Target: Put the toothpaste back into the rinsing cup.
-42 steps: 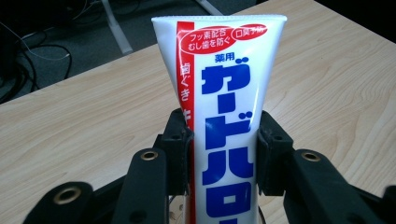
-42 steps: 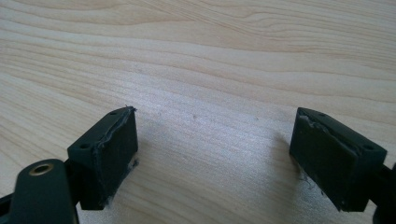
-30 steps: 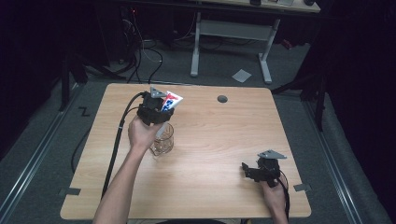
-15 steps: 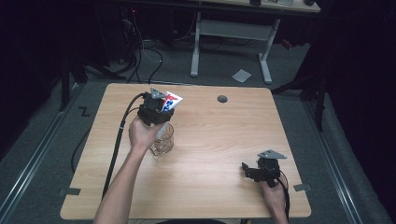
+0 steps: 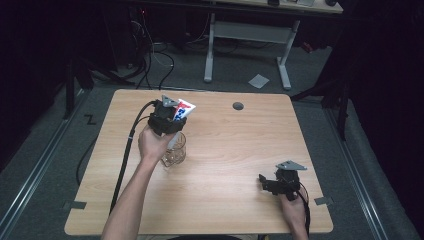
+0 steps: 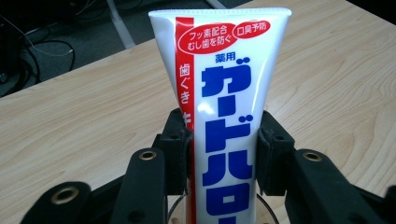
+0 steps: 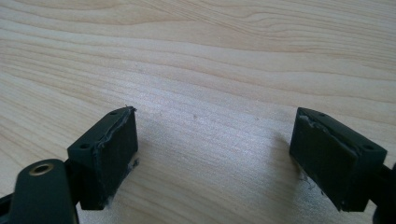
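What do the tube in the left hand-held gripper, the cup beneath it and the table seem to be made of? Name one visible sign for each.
Tube: probably soft plastic, glossy white with printed lettering; a highlight runs along it and its top end is a flat crimp.
Cup: clear glass or hard plastic; the tabletop shows through it.
Table: light wood or wood-look laminate, matt, with visible grain lines.

The left forearm (image 5: pixel 131 200) rises from the bottom left of the high view toward the upper middle left, where the left hand (image 5: pixel 154 144) carries the left gripper (image 5: pixel 170 117). In the left gripper view its two black jaws stand near the lower centre, clamped. The right hand (image 5: pixel 294 211) sits at the lower right, holding the right gripper (image 5: pixel 280 182) low; in the right gripper view its jaws are spread wide apart.
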A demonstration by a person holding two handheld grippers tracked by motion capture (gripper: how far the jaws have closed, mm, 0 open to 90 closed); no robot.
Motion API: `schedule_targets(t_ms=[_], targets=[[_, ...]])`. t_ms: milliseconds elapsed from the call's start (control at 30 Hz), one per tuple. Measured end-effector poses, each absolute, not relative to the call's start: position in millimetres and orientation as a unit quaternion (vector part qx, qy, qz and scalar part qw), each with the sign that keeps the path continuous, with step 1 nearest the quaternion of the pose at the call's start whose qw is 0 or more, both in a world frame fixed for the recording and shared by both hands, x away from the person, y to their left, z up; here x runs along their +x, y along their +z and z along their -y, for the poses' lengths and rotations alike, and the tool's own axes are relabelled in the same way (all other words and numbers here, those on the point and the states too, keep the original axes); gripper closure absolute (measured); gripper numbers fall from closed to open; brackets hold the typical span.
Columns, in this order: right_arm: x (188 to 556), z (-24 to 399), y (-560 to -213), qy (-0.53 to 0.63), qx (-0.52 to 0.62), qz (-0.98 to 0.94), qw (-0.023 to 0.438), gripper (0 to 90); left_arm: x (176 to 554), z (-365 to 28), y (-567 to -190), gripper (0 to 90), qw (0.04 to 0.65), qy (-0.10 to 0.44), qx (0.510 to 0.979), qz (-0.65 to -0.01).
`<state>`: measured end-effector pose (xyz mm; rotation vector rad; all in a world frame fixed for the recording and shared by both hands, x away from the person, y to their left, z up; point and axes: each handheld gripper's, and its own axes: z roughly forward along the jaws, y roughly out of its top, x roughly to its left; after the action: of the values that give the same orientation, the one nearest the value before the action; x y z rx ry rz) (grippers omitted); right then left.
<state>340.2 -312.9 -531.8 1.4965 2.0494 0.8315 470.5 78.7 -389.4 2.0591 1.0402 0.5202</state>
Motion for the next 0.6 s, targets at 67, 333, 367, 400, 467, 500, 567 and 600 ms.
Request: schedule_targets(t_ms=[67, 333, 367, 400, 467, 500, 567, 600], targets=[[340.2, 312.9, -531.8, 0.303, 0.545, -0.746, 0.233, 15.0, 470.5, -77.5, -390.1, 61.8, 0.379, 0.203, 0.806, -0.406], [340.1, 312.9, -531.8, 0.303, 0.545, -0.746, 0.233, 15.0, 470.4, -77.0, -393.9, 61.7, 0.38, 0.203, 0.807, -0.405], [340.2, 313.0, -531.8, 0.303, 0.544, -0.746, 0.233, 15.1, 470.5, -77.5, -395.6, 61.7, 0.379, 0.203, 0.806, -0.407], [340.2, 313.0, -531.8, 0.303, 0.544, -0.746, 0.233, 15.1, 470.5, -77.5, -395.6, 61.6, 0.379, 0.203, 0.806, -0.407], [340.1, 312.9, -531.8, 0.303, 0.545, -0.746, 0.233, 15.0, 470.5, -78.1, -397.4, 61.6, 0.378, 0.203, 0.806, -0.409], [340.1, 312.9, -531.8, 0.303, 0.545, -0.746, 0.233, 15.0, 470.4, -78.4, -398.1, 61.6, 0.378, 0.202, 0.806, -0.409], [340.1, 313.0, -531.8, 0.303, 0.545, -0.746, 0.233, 15.0, 470.1, -78.9, -399.1, 61.5, 0.378, 0.202, 0.806, -0.409], [340.1, 312.9, -531.8, 0.303, 0.545, -0.746, 0.233, 15.0, 469.9, -79.0, -399.8, 61.5, 0.378, 0.202, 0.806, -0.408]])
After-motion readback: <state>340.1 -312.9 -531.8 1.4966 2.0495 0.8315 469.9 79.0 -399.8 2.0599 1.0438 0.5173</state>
